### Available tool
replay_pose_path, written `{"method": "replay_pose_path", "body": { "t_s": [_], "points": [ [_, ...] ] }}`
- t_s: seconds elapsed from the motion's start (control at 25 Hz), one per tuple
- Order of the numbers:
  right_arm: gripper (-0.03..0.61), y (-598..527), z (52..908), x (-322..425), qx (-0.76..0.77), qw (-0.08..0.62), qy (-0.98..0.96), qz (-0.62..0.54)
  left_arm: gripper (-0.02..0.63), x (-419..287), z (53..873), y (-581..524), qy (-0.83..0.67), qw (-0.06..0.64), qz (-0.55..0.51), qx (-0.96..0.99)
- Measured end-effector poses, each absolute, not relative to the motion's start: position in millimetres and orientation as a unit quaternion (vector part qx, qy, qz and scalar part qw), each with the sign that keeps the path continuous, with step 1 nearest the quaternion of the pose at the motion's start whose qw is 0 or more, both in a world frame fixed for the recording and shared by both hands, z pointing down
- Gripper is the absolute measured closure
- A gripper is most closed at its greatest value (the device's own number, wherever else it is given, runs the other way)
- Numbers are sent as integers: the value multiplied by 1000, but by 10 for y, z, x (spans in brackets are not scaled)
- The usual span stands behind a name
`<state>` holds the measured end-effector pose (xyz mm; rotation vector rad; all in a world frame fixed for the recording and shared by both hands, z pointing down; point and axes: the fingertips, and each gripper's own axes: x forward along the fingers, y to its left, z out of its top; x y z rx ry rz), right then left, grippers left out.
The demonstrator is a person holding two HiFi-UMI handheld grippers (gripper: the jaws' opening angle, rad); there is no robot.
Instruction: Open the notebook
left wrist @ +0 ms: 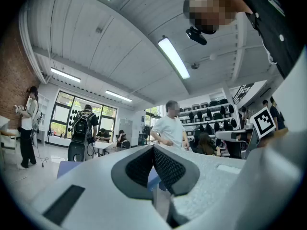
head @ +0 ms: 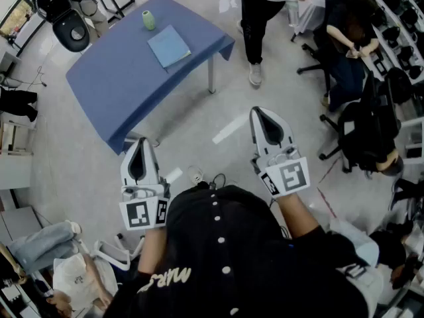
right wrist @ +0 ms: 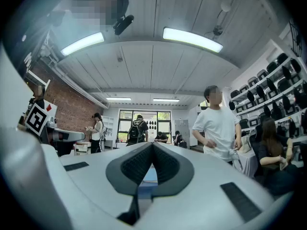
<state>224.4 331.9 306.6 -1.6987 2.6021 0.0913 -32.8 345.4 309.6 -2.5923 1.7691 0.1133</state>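
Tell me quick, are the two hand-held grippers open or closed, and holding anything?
The left hand-held gripper is closed, holding nothing.
The right hand-held gripper is closed, holding nothing.

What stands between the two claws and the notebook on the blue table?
Nothing visible. Only open floor and bare blue tablecloth lie between the left claw, the right claw and the notebook; the green cup stands beyond it.
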Motion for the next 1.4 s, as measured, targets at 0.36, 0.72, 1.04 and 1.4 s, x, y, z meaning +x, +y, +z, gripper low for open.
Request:
{"method": "replay_pose_path", "body": {
  "t_s": [0.36,0.72,1.04,1.4],
  "points": [
    [583,3217,3046,2207,-539,35,841,32,611,-339,3118,3330,561,1,37,-827],
    [581,3087,3074,2091,-536,48,843,18,611,-433,3157,3192,558,-2,31,-829],
    [578,2908,3052,1930,-543,42,839,12,611,-632,3164,3009,554,-8,31,-832],
    [371,2587,2897,1742,-555,70,829,-4,611,-856,3074,2629,537,-8,41,-842]
  ]
}}
